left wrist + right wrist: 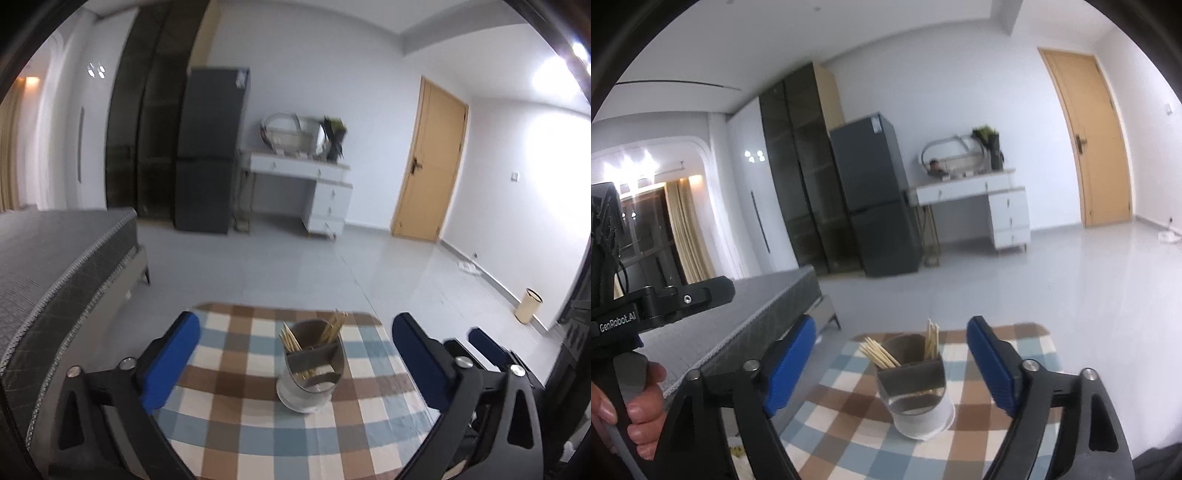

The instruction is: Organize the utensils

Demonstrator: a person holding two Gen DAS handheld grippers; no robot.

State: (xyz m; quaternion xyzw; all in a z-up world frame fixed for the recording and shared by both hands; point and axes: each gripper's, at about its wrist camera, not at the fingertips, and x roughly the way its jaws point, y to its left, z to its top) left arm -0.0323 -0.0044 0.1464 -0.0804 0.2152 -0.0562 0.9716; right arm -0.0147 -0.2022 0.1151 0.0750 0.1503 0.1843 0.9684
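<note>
A grey metal utensil holder (310,373) (916,387) with divided compartments stands upright on the checkered tablecloth (229,424) (849,406). Two bunches of wooden chopsticks (334,326) (877,354) stick out of its rear compartments. My left gripper (295,320) is open, its blue pads (173,362) wide apart on either side of the holder and touching nothing. My right gripper (892,322) is open too, held back from the holder with nothing between its fingers. One of its blue pads (484,343) shows at the right of the left wrist view. A hand (639,406) grips the left gripper's handle.
A grey bed (55,266) (738,325) lies close to the table's left side. Beyond the table is tiled floor, with a dark fridge (210,147), a white desk (303,173), a wooden door (432,162) and a cream bin (529,305) along the walls.
</note>
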